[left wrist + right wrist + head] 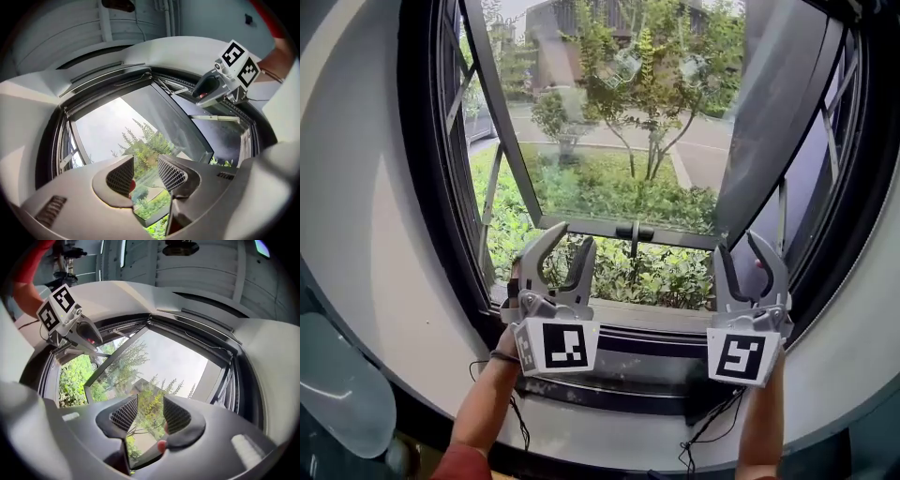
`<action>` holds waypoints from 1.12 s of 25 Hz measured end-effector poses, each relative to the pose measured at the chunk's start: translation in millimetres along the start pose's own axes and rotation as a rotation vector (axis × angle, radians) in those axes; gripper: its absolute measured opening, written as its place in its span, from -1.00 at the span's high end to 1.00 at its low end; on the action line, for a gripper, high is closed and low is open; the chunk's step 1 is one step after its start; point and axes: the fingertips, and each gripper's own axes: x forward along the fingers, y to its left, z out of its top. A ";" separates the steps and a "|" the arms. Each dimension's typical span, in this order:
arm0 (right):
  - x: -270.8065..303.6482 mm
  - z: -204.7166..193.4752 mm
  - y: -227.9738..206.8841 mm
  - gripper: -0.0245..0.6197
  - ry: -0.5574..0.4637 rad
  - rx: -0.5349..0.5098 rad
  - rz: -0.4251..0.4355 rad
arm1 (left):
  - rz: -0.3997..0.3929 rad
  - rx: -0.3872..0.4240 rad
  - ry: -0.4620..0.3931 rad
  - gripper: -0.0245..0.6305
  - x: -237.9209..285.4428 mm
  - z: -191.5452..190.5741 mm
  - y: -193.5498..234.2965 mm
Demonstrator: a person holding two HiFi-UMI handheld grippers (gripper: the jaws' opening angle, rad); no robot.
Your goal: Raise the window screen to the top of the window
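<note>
The window's dark frame (427,187) fills the head view, and its glass sash (609,141) is swung outward over a garden. No screen mesh shows across the opening. A slim bar (105,77) runs along the top of the frame, also visible as the bar (201,317) in the right gripper view. My left gripper (569,246) is open and empty in front of the lower left of the opening, pointing up. My right gripper (742,249) is open and empty at the lower right. From their own cameras, the left gripper (146,172) and right gripper (150,412) frame only sky and trees.
A black sash handle (634,232) hangs at the middle of the sash's bottom rail. The sill (656,319) lies just beyond the grippers. White wall (366,234) surrounds the window. Thin cables (520,422) dangle below both wrists.
</note>
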 end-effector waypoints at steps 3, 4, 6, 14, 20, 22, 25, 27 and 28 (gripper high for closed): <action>-20.0 -11.9 18.4 0.39 0.014 0.082 0.023 | -0.009 -0.069 0.018 0.48 -20.5 -10.4 -14.8; -26.6 -16.3 23.7 0.39 0.020 0.108 0.028 | -0.007 -0.091 0.019 0.48 -26.8 -13.3 -18.7; -37.3 -23.8 32.9 0.39 0.022 0.160 0.034 | 0.000 -0.150 0.017 0.48 -37.9 -19.9 -24.2; -83.4 -51.0 72.4 0.39 0.048 0.351 0.050 | -0.012 -0.392 0.152 0.48 -95.3 -75.3 -66.6; -110.4 -71.1 101.5 0.39 0.078 0.448 0.032 | -0.028 -0.462 0.218 0.48 -120.0 -104.5 -97.8; -118.9 -78.2 111.9 0.39 0.099 0.483 0.026 | -0.022 -0.469 0.223 0.48 -127.3 -107.4 -104.9; -132.4 -91.1 132.1 0.39 0.141 0.524 0.040 | -0.004 -0.485 0.231 0.48 -137.2 -113.5 -110.8; -139.6 -99.1 144.6 0.39 0.172 0.539 0.054 | 0.002 -0.501 0.250 0.48 -142.8 -119.7 -114.2; -142.1 -102.4 149.3 0.39 0.185 0.547 0.059 | 0.001 -0.506 0.260 0.48 -144.7 -122.7 -116.1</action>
